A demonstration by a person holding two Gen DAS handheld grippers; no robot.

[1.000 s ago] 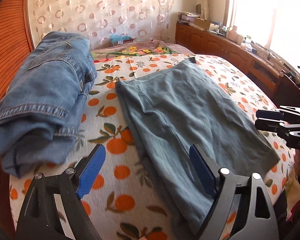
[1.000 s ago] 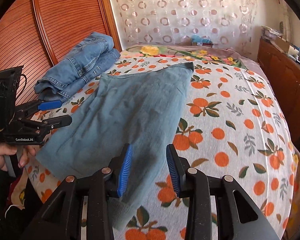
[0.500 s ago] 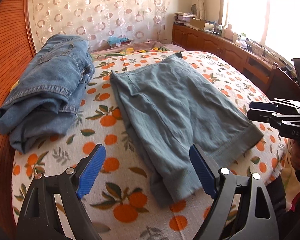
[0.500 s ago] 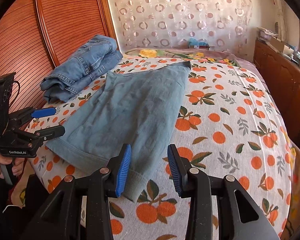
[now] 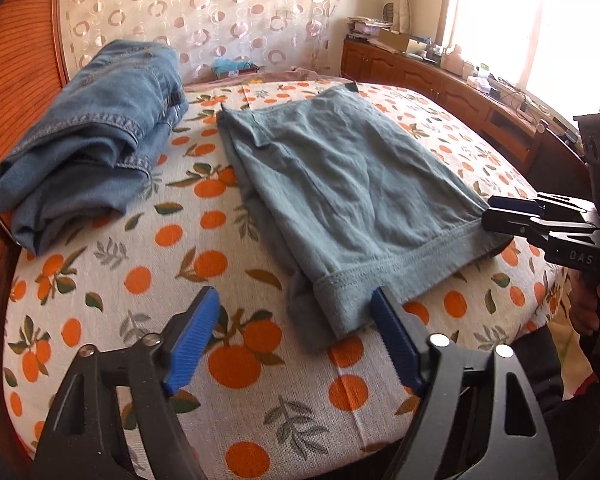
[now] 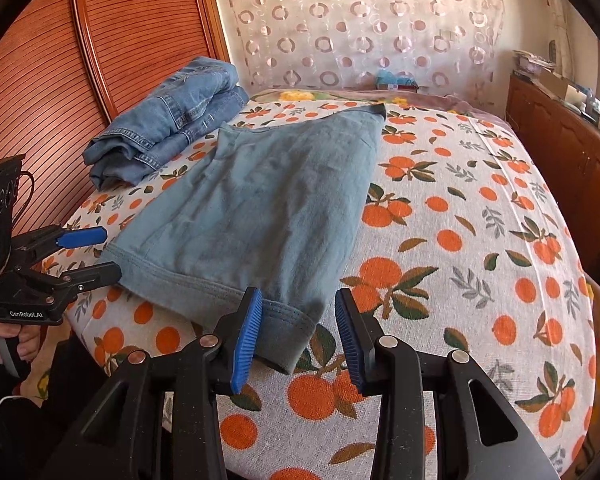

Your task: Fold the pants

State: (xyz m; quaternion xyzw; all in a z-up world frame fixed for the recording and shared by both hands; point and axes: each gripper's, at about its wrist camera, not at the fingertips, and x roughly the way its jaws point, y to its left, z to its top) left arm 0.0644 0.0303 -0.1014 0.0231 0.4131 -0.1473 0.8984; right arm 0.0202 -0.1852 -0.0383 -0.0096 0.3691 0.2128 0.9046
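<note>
Grey-green pants (image 5: 340, 184) lie flat on the bed, folded lengthwise, hem toward me; they also show in the right wrist view (image 6: 260, 208). My left gripper (image 5: 296, 340) is open and empty, just in front of the hem's left corner (image 5: 332, 312). My right gripper (image 6: 298, 332) is open and empty, its fingers on either side of the hem's right corner (image 6: 292, 332). Each gripper shows in the other's view: the right gripper (image 5: 500, 216) at the hem's right end, the left gripper (image 6: 96, 252) at its left end.
The bed has an orange-print cover (image 6: 460, 240). Folded blue jeans (image 5: 88, 140) lie at the back left by the wooden headboard (image 6: 120, 32). A wooden cabinet (image 5: 460, 96) with clutter runs along the right under the window. The bed's front edge is right below both grippers.
Both grippers have pulled back toward the foot of the bed, from over the pants to the hem's two corners. The right gripper's jaws have opened wider.
</note>
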